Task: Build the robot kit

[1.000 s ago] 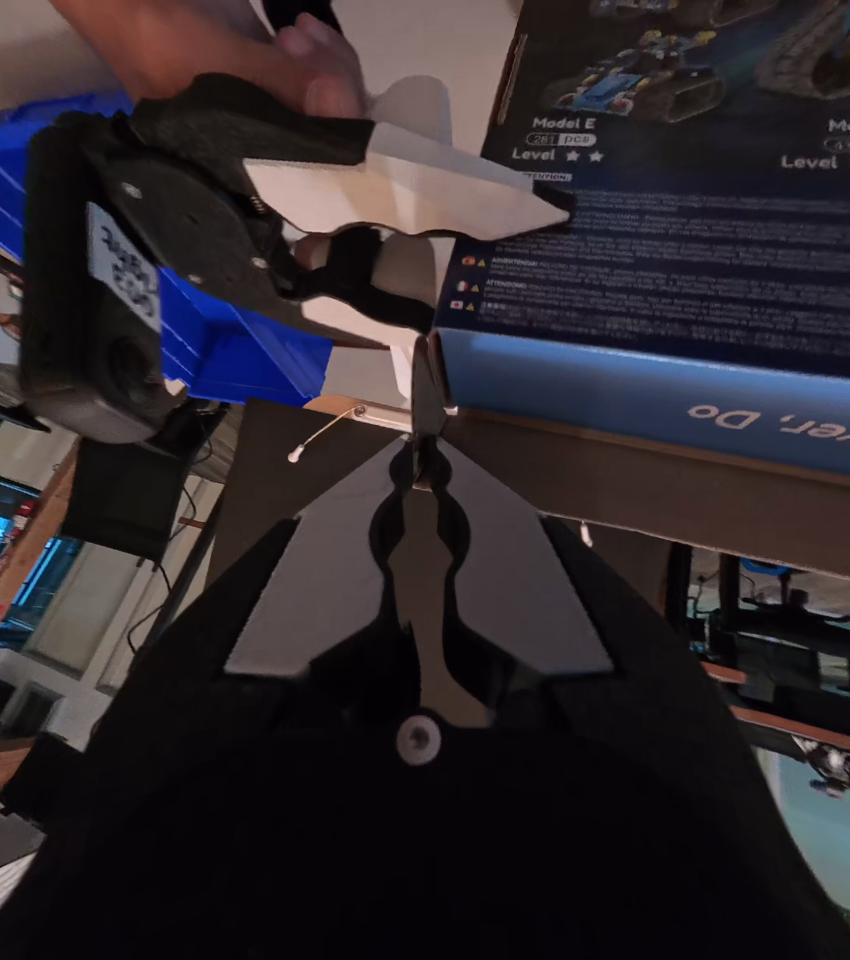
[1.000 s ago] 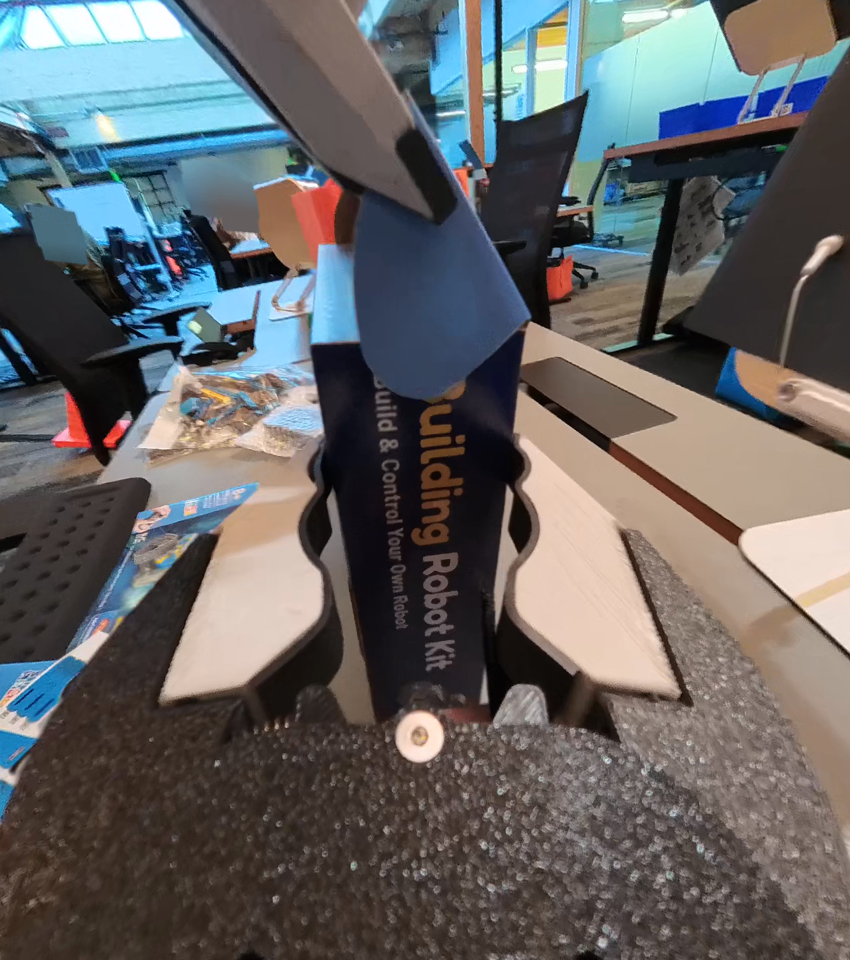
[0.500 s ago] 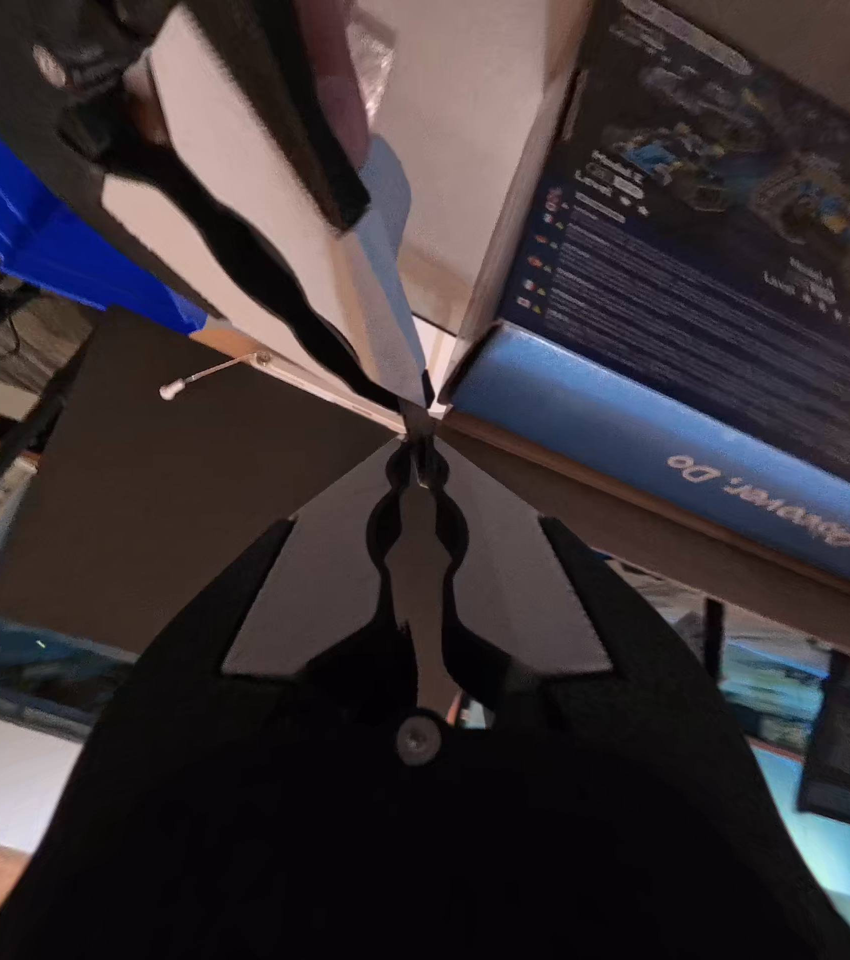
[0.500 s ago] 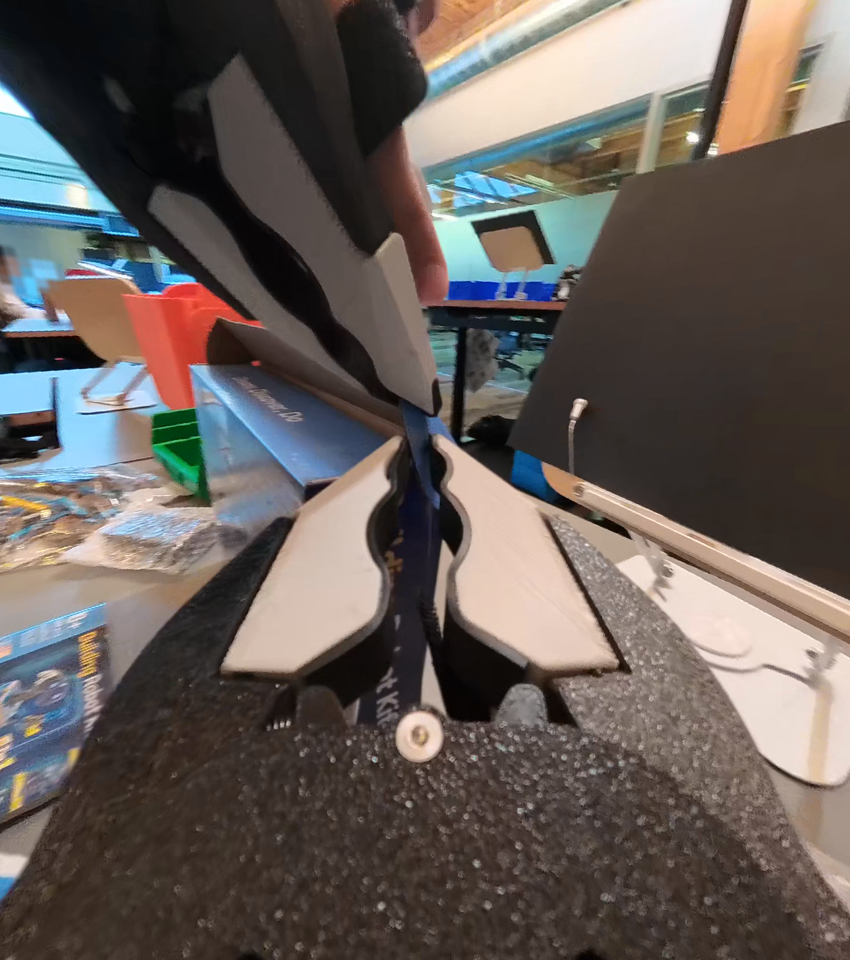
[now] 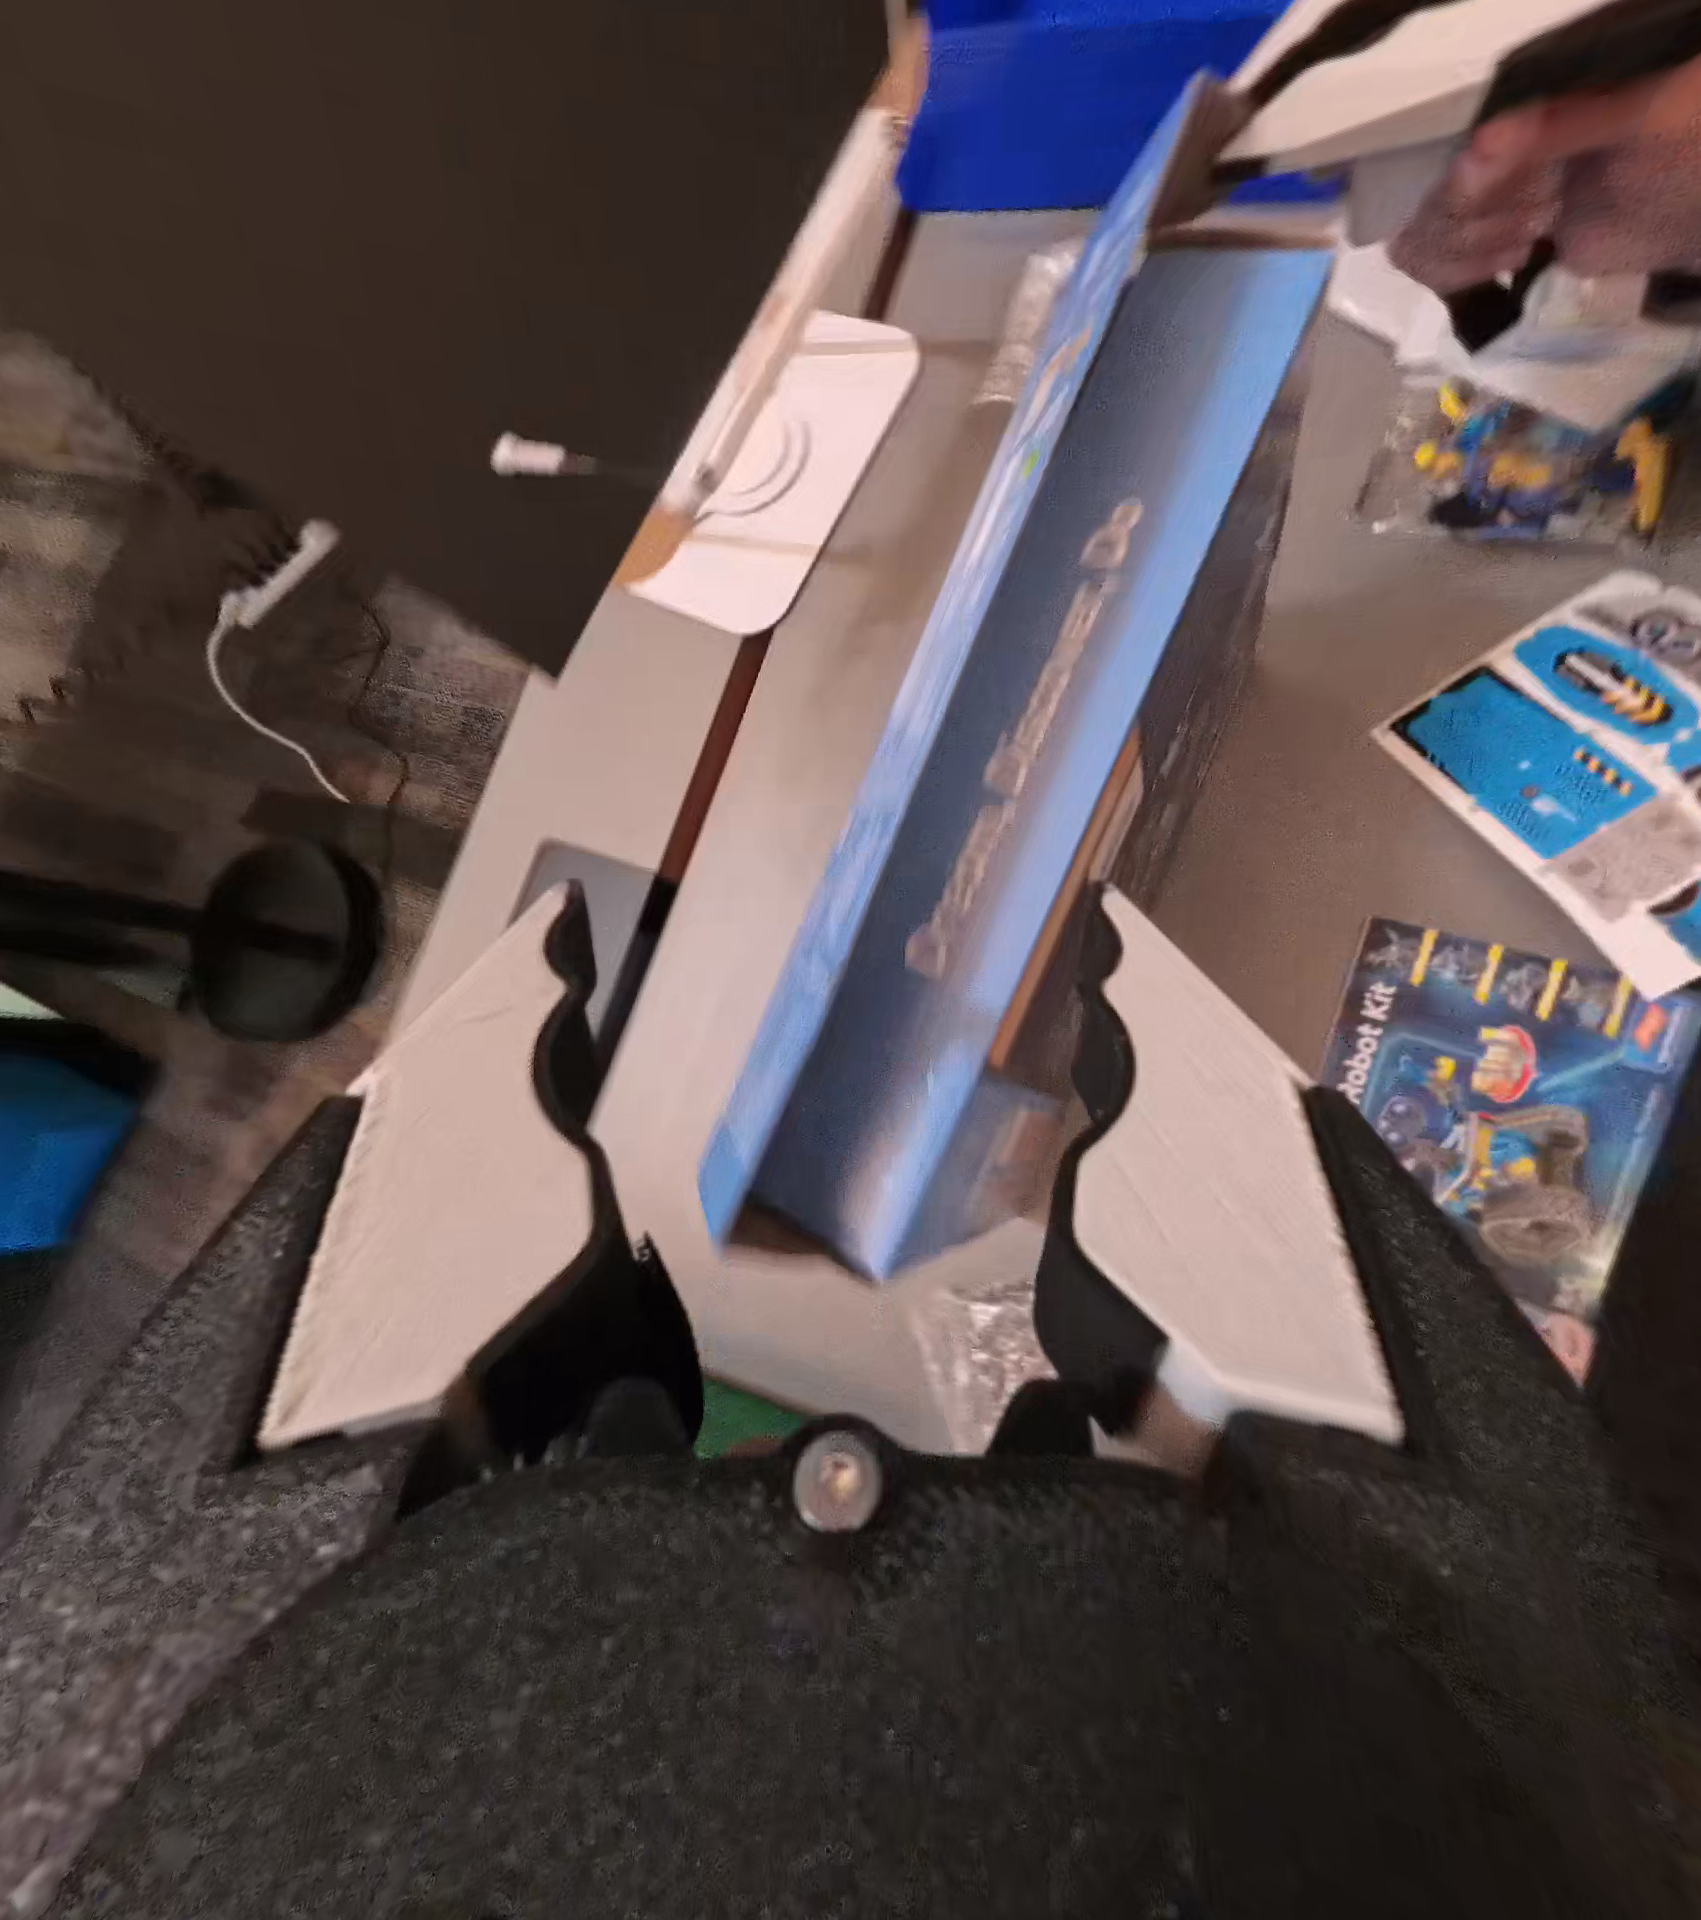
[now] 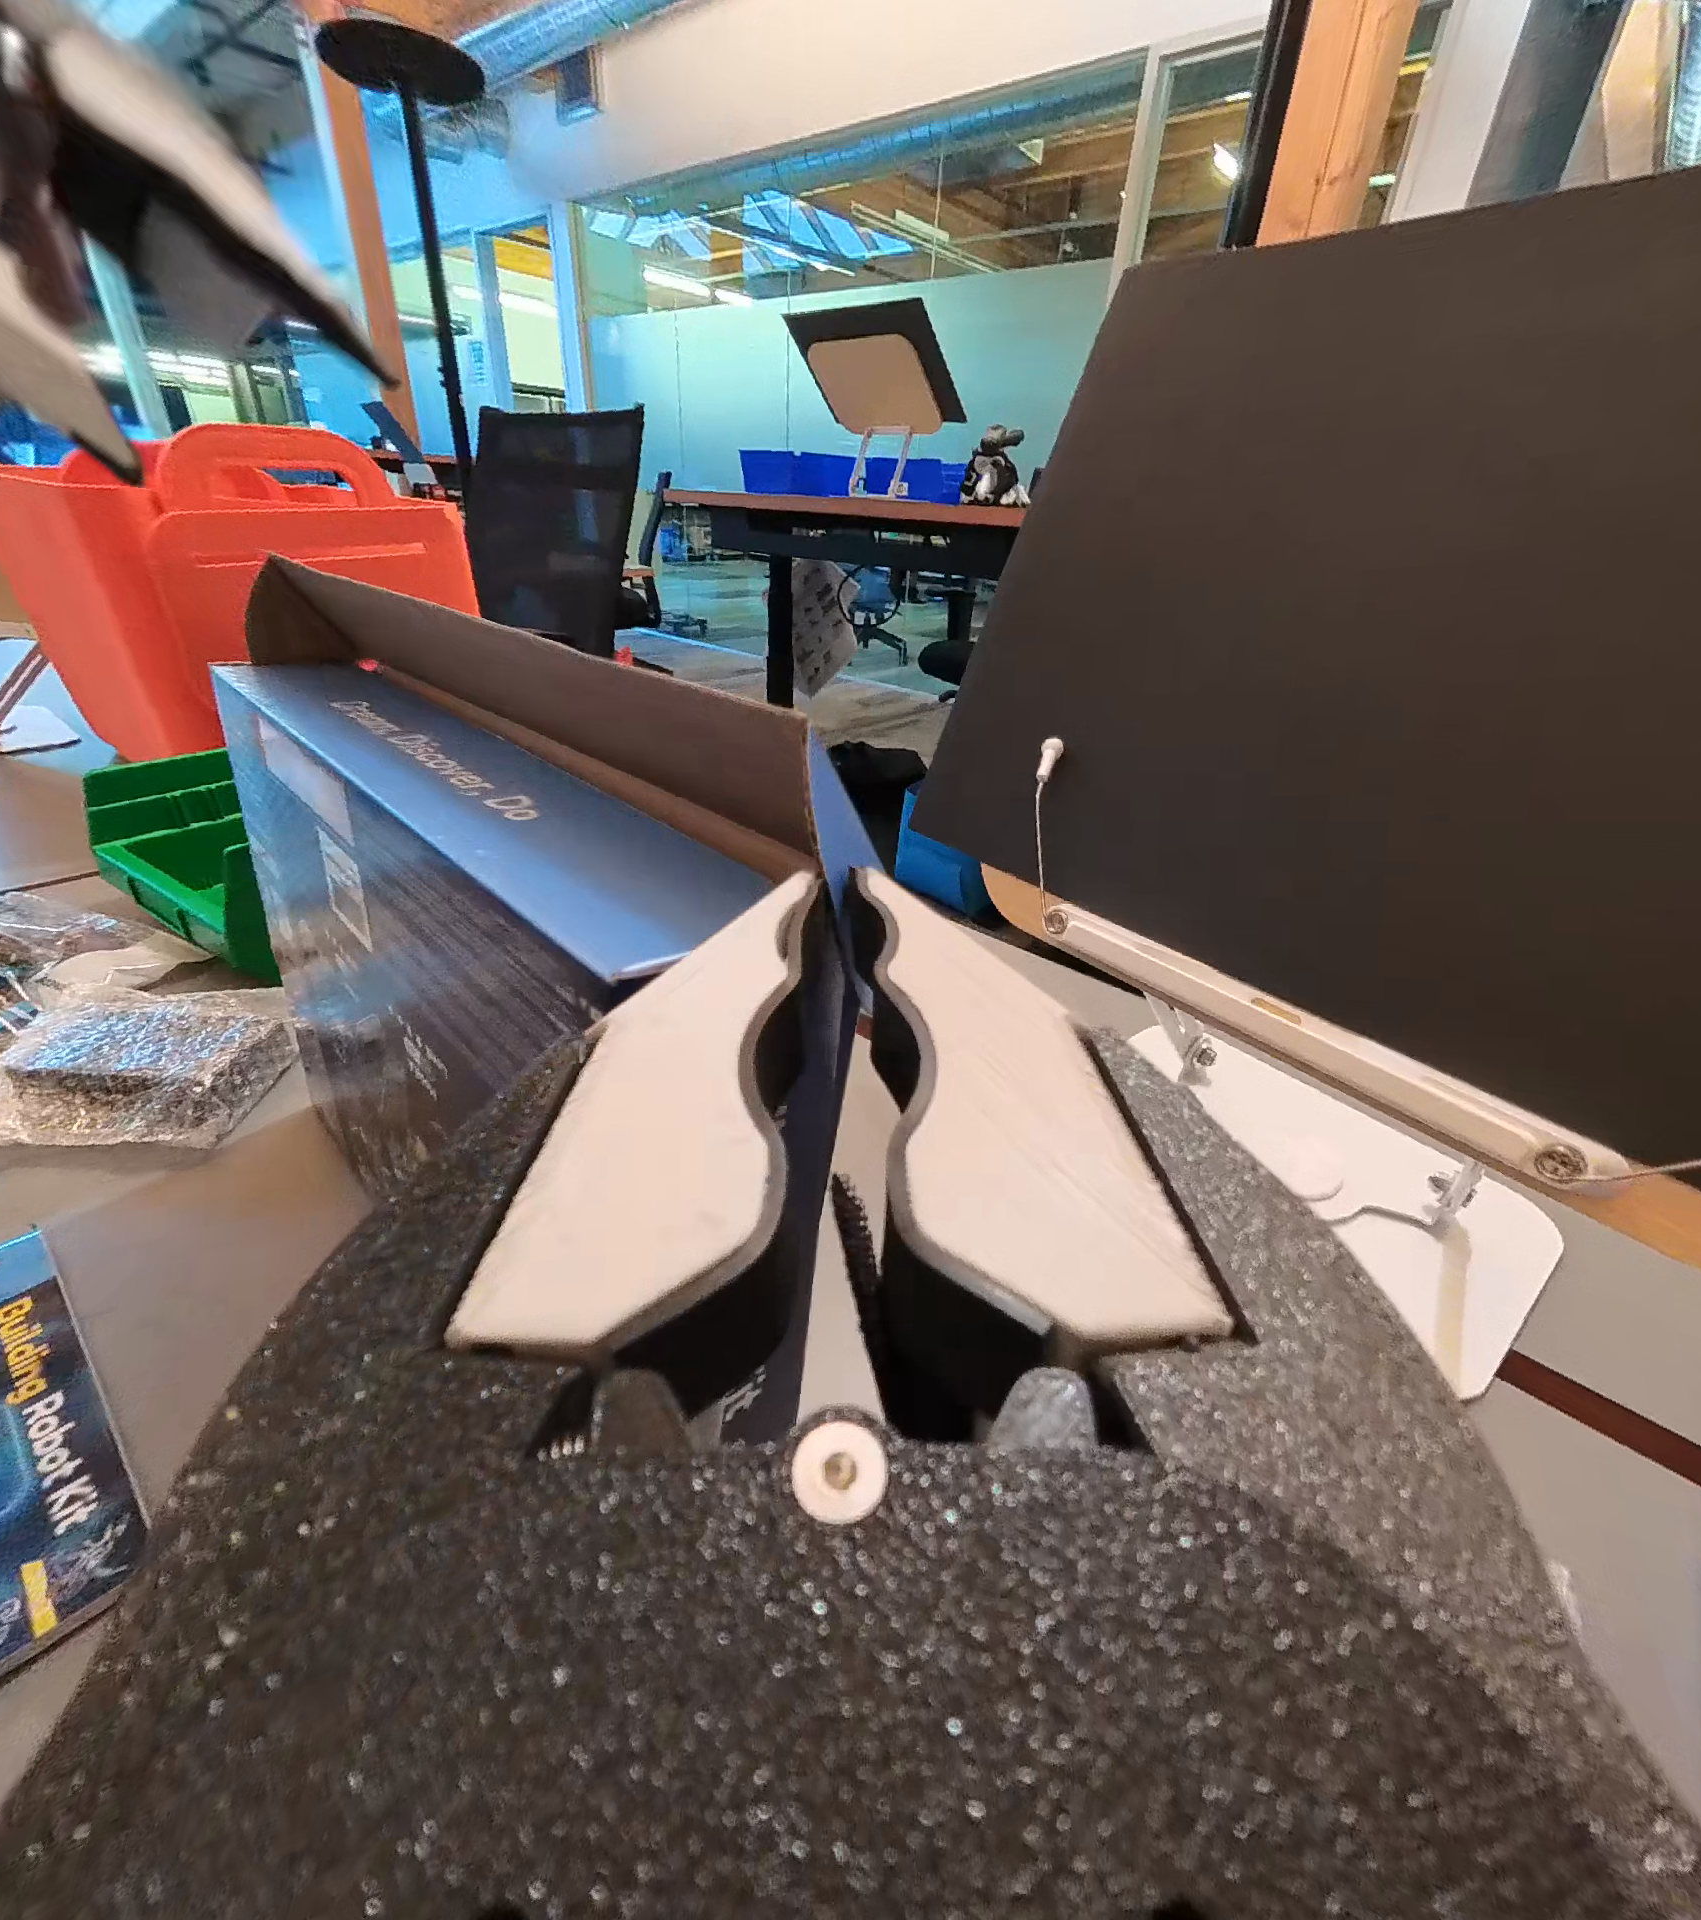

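Observation:
A blue robot-kit box (image 5: 1085,623) stands on its long edge on the grey table (image 5: 1272,790). My left gripper (image 5: 835,899) is open and empty above the box's near end, and the box shows between its fingers. My right gripper (image 6: 835,881) is shut on the box's thin dark-blue end flap (image 6: 815,1143). The box body (image 6: 430,883) lies ahead and to the left, with its brown top flap open. In the left wrist view the right gripper (image 5: 1215,156) pinches the box's far end. In the right wrist view the left gripper (image 6: 248,421) shows blurred at the top left.
A black board on a stand (image 6: 1397,675) with a white base (image 5: 784,468) is right of the box. An orange case (image 6: 202,561), a green bin (image 6: 181,862) and bagged parts (image 6: 98,1060) lie left. A booklet (image 5: 1500,1122), a sticker sheet (image 5: 1604,769) and a blue bin (image 5: 1033,94) are nearby. Across from one pair of fingers to the other is roughly 25 cm.
My left gripper has let go of the box, opened and pulled back above it. My right gripper has stayed shut on the end flap, and the box now stands on the table.

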`<move>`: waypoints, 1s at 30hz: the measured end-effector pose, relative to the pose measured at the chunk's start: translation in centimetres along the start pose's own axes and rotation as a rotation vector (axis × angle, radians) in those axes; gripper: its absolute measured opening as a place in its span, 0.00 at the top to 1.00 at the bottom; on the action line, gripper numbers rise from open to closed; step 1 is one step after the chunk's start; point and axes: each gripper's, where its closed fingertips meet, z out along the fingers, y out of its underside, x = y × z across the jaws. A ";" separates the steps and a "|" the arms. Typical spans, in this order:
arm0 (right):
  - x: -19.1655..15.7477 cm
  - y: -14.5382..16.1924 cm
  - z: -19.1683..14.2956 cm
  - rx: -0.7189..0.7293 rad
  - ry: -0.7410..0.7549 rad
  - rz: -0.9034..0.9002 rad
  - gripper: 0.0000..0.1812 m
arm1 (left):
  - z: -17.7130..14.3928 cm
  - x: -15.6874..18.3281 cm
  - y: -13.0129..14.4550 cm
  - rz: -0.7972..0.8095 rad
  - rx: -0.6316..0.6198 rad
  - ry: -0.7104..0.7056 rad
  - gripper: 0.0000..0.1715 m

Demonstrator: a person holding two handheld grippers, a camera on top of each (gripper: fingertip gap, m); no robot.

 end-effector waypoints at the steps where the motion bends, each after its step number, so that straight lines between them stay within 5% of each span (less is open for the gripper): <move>1: 0.1 0.0 0.1 -0.003 0.006 -0.006 0.98 | -0.8 -0.6 2.5 -0.079 0.056 -0.006 0.45; 5: 0.0 -0.3 0.4 0.006 -0.016 -0.007 0.99 | -1.2 -1.9 9.1 -0.321 0.312 0.015 0.40; 10: -0.6 -0.1 0.9 -0.018 -0.042 0.005 0.99 | 3.2 1.2 11.9 -0.416 0.524 0.232 0.35; 15: -0.2 -0.2 1.5 -0.122 0.036 0.022 0.99 | 7.0 2.4 12.1 -0.331 0.528 0.134 0.45; 18: 0.6 0.1 1.5 -0.290 0.096 0.180 0.98 | 7.3 2.9 11.5 -0.319 0.515 0.117 0.51; 22: 0.7 -0.7 0.7 -0.499 0.130 0.241 0.99 | 7.0 3.7 11.3 -0.270 0.495 0.052 0.53; 30: 1.2 -6.8 1.1 -0.547 0.180 0.057 0.99 | 3.8 5.1 9.5 -0.257 0.577 0.084 0.56</move>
